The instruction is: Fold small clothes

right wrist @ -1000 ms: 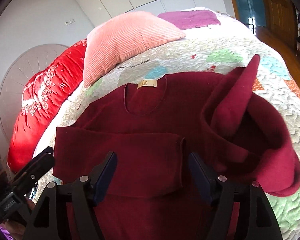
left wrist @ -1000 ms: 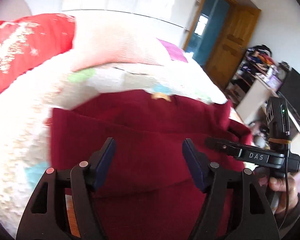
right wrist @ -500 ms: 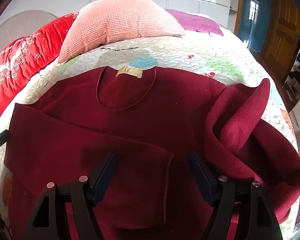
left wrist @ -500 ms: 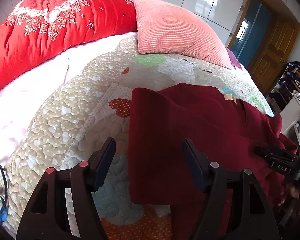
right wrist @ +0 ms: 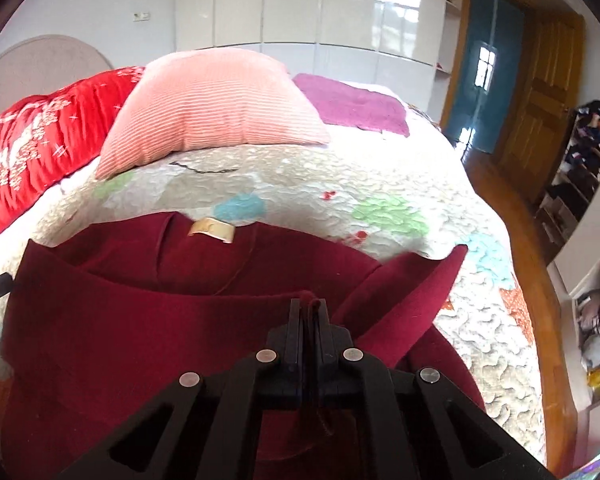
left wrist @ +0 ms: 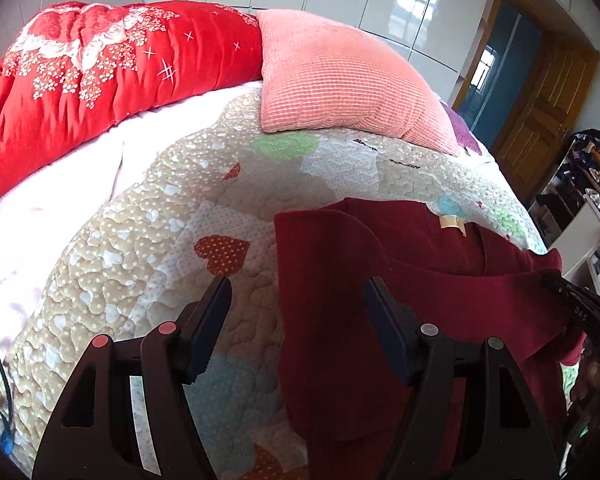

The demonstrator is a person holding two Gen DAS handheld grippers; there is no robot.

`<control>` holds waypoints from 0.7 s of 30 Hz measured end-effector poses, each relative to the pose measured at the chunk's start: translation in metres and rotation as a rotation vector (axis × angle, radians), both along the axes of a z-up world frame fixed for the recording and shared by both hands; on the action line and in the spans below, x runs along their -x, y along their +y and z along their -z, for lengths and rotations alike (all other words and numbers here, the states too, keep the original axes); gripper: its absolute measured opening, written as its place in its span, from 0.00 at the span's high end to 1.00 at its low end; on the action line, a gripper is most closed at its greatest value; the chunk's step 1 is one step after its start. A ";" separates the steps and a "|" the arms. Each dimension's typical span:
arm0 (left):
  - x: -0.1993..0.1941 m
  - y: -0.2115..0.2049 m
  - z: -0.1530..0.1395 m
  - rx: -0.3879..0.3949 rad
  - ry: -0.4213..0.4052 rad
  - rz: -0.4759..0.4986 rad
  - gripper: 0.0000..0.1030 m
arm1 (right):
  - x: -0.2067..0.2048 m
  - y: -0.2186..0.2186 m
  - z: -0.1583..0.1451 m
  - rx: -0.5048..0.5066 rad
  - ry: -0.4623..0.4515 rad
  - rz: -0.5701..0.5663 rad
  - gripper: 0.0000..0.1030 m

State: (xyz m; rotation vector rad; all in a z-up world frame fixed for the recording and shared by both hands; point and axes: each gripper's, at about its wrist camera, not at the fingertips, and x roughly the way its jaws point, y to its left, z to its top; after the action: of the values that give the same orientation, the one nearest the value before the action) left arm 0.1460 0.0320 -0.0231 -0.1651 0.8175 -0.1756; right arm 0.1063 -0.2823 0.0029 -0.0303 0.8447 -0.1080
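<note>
A dark red sweater point(left wrist: 340, 280) lies face up on the quilted bedspread point(left wrist: 160, 248), its tan neck label point(right wrist: 211, 230) toward the pillows. One sleeve is folded across the chest, and the other sleeve point(right wrist: 412, 292) sticks up at the right. My right gripper point(right wrist: 309, 304) is shut on a pinch of the sweater's red fabric near the folded sleeve's end. In the left wrist view it point(left wrist: 556, 284) shows at the sweater's right side. My left gripper point(left wrist: 297, 286) is open above the sweater's left edge, which runs between its fingers without touching them.
A pink ribbed pillow point(left wrist: 332, 80) and a red flowered duvet point(left wrist: 80, 72) lie at the head of the bed, with a purple cloth point(right wrist: 356, 104) behind them. Cluttered shelves point(right wrist: 588, 200) and a wooden door point(right wrist: 548, 92) stand to the right, past the bed's edge.
The right gripper has gone from open to shut on the sweater fabric. The left gripper has shifted left, from over the chest to the sweater's left edge, staying open.
</note>
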 end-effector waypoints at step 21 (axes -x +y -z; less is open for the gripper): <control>-0.009 -0.031 0.019 -0.098 0.076 0.003 0.31 | 0.030 -0.013 0.008 -0.103 0.012 -0.018 0.76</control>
State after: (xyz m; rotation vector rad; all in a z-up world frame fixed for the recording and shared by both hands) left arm 0.1552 0.0010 -0.0417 -0.0785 0.8997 -0.1320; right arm 0.0763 -0.2954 -0.0048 0.0582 0.8603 -0.0470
